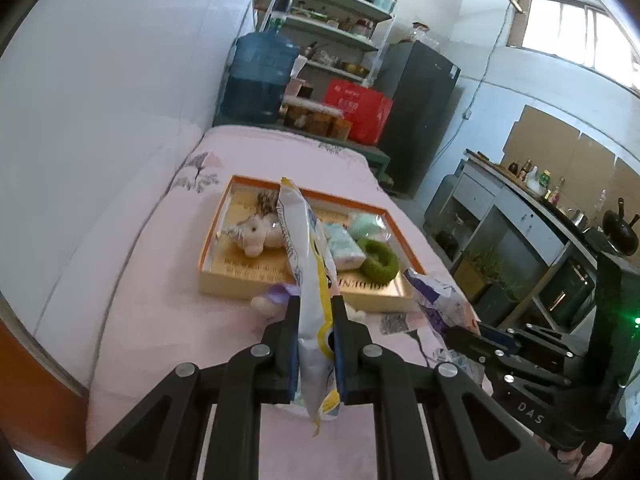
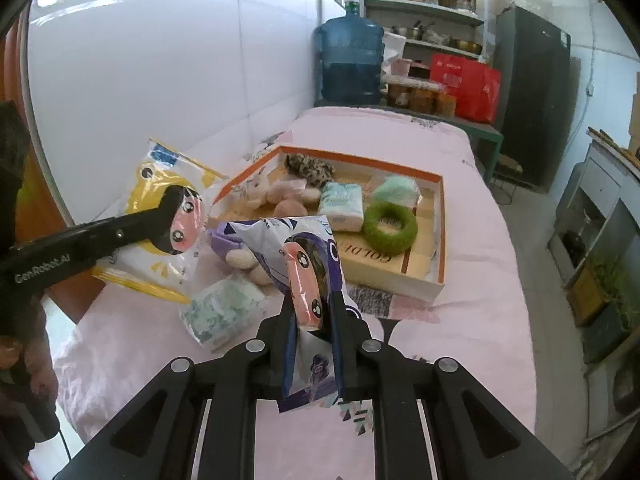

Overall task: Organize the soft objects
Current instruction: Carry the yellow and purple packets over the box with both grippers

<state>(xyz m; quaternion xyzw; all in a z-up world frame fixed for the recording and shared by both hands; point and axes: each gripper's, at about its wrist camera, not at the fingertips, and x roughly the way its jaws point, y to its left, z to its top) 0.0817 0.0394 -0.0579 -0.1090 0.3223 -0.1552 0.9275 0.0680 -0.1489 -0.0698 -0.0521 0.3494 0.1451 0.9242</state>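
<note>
Two soft packets lifted at once: yellow packet (image 1: 310, 280) pinched in left gripper (image 1: 316, 312), purple packet (image 2: 308, 264) clamped in right gripper (image 2: 314, 312), both above the pink bedcover (image 2: 460, 320), short of the orange-rimmed box (image 2: 442, 216). Slick film, probably; shallow pinches could slip.

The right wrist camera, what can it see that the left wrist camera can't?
Only the right wrist view shows the yellow packet's cartoon face and a small tissue pack on the bed. Only the left wrist view shows a window and a kitchen counter. Both show the orange-rimmed box, the green ring and the purple packet.
</note>
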